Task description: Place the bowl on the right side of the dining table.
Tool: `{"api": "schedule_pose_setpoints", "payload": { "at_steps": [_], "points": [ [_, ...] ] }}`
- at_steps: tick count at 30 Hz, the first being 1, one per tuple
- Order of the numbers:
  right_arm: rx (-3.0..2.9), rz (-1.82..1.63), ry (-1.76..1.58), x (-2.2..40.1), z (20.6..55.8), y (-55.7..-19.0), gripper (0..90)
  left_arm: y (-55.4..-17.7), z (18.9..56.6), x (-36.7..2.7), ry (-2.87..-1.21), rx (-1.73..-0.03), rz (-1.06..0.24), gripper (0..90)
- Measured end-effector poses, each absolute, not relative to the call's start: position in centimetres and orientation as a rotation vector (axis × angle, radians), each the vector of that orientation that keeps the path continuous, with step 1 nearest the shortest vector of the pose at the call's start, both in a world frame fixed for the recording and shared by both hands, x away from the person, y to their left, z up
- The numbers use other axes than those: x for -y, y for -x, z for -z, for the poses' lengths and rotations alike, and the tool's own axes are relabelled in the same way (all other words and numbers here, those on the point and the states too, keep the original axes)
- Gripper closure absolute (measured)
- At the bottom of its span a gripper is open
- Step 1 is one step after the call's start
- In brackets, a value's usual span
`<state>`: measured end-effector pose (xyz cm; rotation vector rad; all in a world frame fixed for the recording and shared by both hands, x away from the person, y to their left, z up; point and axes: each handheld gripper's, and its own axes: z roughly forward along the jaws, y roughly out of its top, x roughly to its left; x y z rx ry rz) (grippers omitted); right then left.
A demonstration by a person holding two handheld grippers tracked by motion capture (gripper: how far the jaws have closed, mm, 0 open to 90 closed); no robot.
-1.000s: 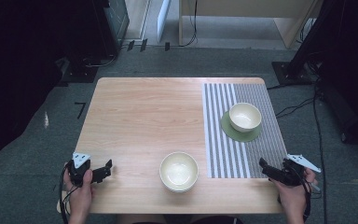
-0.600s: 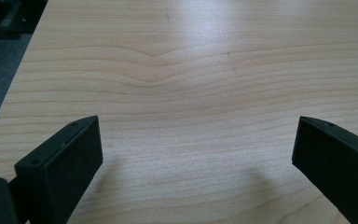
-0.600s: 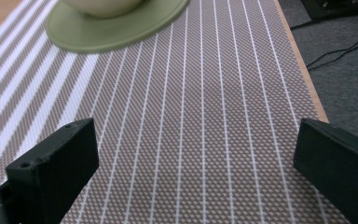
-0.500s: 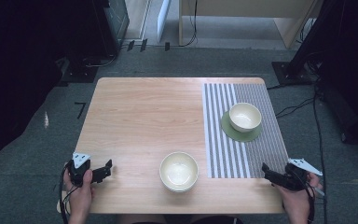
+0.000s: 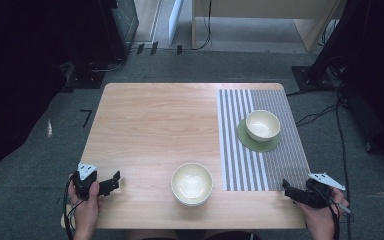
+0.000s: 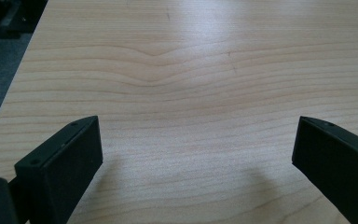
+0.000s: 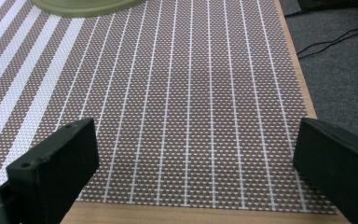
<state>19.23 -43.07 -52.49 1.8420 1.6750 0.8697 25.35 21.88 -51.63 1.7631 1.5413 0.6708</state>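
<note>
The tabletop [image 5: 150, 125] is wide and bare on its left side, and a striped mat [image 5: 280, 165] covers its right side; near the front edge, just left of the mat, sits a cream bowl [image 5: 192, 183], and a second bowl [image 5: 262, 125] rests on a green saucer [image 5: 272, 145] on the mat. The bowls look hard, smooth, a bit heavy and easy to break, so the rim seems the best place to pinch. The left gripper [image 5: 111, 183] and right gripper [image 5: 289, 189] wait near the front corners, well apart from both bowls; their fingers [image 6: 60, 163] are spread wide and hold nothing.
</note>
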Motion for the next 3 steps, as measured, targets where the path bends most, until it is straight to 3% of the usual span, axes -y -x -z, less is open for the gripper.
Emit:
{"api": "schedule_pose_setpoints", "payload": {
  "at_steps": [3],
  "points": [
    [-1.672,-0.874,-1.842,43.14,52.49,-19.18,0.3,-25.36,51.63,-21.88,-1.764,-1.542,-0.67,1.4]
  ]
}}
